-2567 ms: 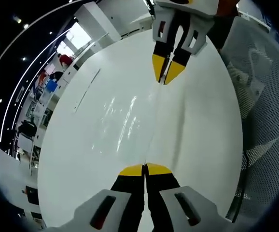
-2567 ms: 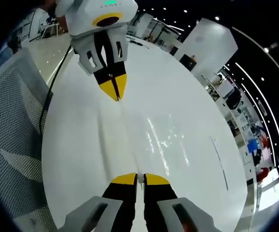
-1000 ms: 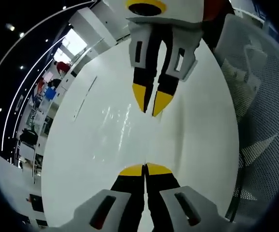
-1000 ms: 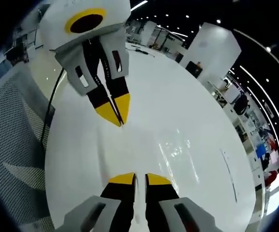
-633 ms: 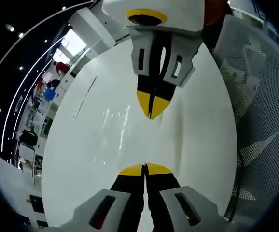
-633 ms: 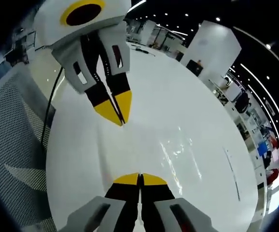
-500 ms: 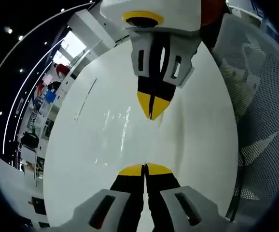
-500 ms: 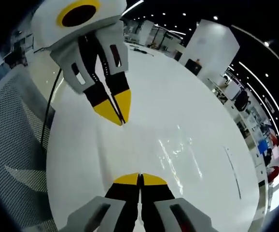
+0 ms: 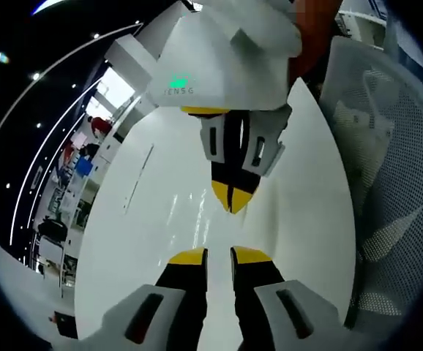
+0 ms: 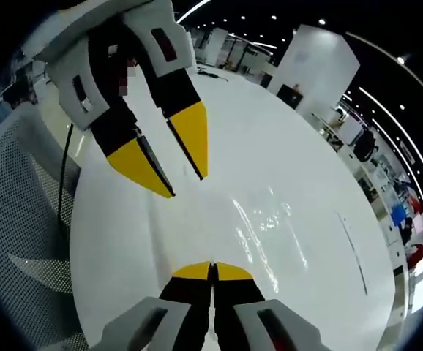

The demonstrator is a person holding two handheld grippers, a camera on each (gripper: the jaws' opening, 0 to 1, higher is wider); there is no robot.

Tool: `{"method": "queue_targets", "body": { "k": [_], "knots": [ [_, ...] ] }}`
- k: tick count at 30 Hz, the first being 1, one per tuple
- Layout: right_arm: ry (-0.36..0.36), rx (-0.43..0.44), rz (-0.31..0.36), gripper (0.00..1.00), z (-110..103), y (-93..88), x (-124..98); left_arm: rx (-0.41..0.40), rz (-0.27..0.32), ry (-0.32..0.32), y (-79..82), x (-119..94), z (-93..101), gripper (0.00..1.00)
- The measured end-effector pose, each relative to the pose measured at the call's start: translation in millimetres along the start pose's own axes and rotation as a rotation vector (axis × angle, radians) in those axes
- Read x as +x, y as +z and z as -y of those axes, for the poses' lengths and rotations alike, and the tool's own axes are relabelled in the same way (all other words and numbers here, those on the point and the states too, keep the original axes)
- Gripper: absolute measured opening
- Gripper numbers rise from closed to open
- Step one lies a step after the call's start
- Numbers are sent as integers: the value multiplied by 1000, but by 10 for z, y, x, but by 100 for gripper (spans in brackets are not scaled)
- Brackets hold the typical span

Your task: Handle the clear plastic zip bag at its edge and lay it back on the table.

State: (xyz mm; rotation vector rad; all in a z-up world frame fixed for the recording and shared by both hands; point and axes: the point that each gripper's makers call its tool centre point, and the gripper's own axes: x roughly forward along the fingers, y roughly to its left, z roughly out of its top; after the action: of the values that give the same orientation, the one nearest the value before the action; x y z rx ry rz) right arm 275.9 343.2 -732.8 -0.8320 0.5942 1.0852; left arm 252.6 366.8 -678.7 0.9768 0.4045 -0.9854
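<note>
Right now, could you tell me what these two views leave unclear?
- Bag: clear film on the white table; in both views just glints mark it, so its outline and zip edge are lost.
- Right gripper: fingers shut, but the film is too thin and clear to tell whether any lies between them.
- Left gripper: open; in the right gripper view its body is cut off by the top edge.

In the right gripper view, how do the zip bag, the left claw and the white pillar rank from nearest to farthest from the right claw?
1. zip bag, on the table just ahead of the right claw.
2. left claw, open, at upper left.
3. white pillar, far beyond the table, at upper right.
</note>
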Motion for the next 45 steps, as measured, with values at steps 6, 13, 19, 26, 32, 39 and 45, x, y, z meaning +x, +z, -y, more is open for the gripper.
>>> {"method": "queue_targets", "body": {
  "k": [6,13,19,26,32,39,45],
  "knots": [
    [-6,-5,-4,0,18,8,-60,20,7,-25,76,94,74,10],
    [-12,-6,1,0,41,29,-105,33,9,-60,92,252,160,9],
    [-13,-17,3,0,56,38,-142,47,-4,-71,77,358,152,9],
    [-15,-12,12,0,105,63,-119,74,-18,-55,43,390,92,3],
    [-15,-8,16,0,117,79,-95,72,-24,-43,8,395,54,0],
    [-22,20,25,0,159,94,-82,79,-32,-54,-34,411,74,0],
    [-34,80,47,0,268,107,-89,91,-41,-66,-47,428,140,0]
  ]
}}
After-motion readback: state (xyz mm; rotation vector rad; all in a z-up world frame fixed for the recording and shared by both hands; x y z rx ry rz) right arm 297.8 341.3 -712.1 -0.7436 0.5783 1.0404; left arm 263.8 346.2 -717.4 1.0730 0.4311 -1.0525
